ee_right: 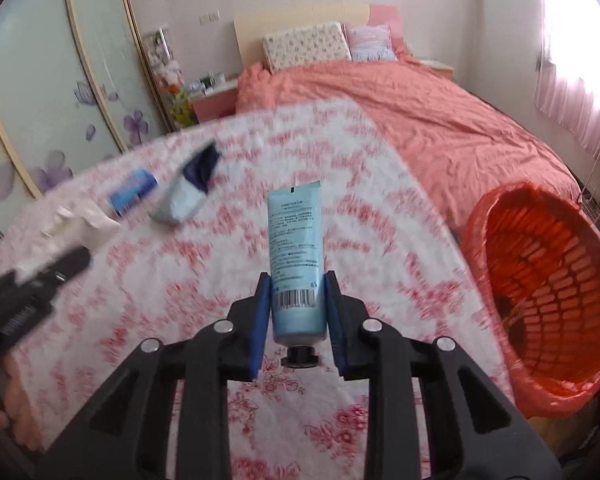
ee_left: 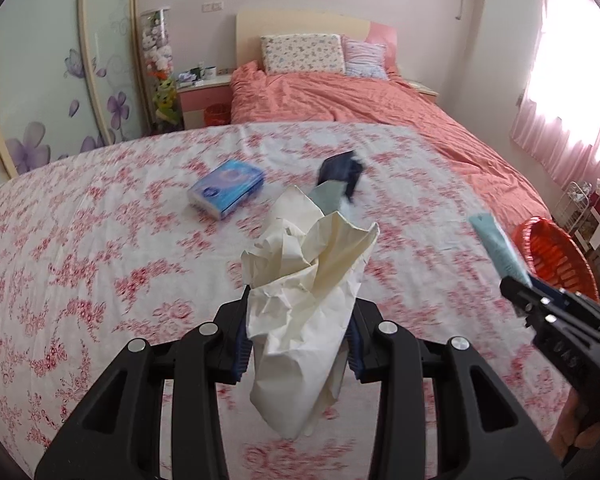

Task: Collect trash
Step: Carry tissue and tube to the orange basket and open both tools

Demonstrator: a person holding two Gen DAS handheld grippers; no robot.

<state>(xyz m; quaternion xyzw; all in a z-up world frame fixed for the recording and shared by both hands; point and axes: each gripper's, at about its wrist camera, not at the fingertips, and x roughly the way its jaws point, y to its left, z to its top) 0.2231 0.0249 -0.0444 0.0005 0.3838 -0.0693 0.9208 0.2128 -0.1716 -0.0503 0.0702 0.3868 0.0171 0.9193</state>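
**Both grippers loaded, two items waiting on the bed**

Fingers of the left gripper [ee_left: 298, 344] are pinching a crumpled cream paper wad [ee_left: 304, 300] between their blue pads, partly closed around its middle; the paper is bulging out beyond the fingertips and also hanging down behind them. Fingers of the right gripper [ee_right: 298, 320] are clamping a pale blue squeeze tube [ee_right: 296, 256] on its lower body, the jaws standing only as wide as the tube.

Progress is looking like midway. Two pieces of trash are being carried above the floral bedspread [ee_left: 100, 260], neither yet dropped. An orange lattice wastebasket [ee_right: 548, 292] with an orange liner is standing off the bed edge, to the right of the right fingers and near them; something dark is lying inside, too unclear to name. Beyond the left fingertips, a blue tissue pack [ee_left: 228, 190] is lying to the left, and a grey-and-navy packet [ee_left: 338, 182] just past the paper; both are probably left to collect.

The tube's long axis is running straight along the fingers: its black cap is pointing back toward the camera, its flat crimped end forward, away from the fingertips. The paper wad is stretching along the left fingers likewise, its open ragged end forward.
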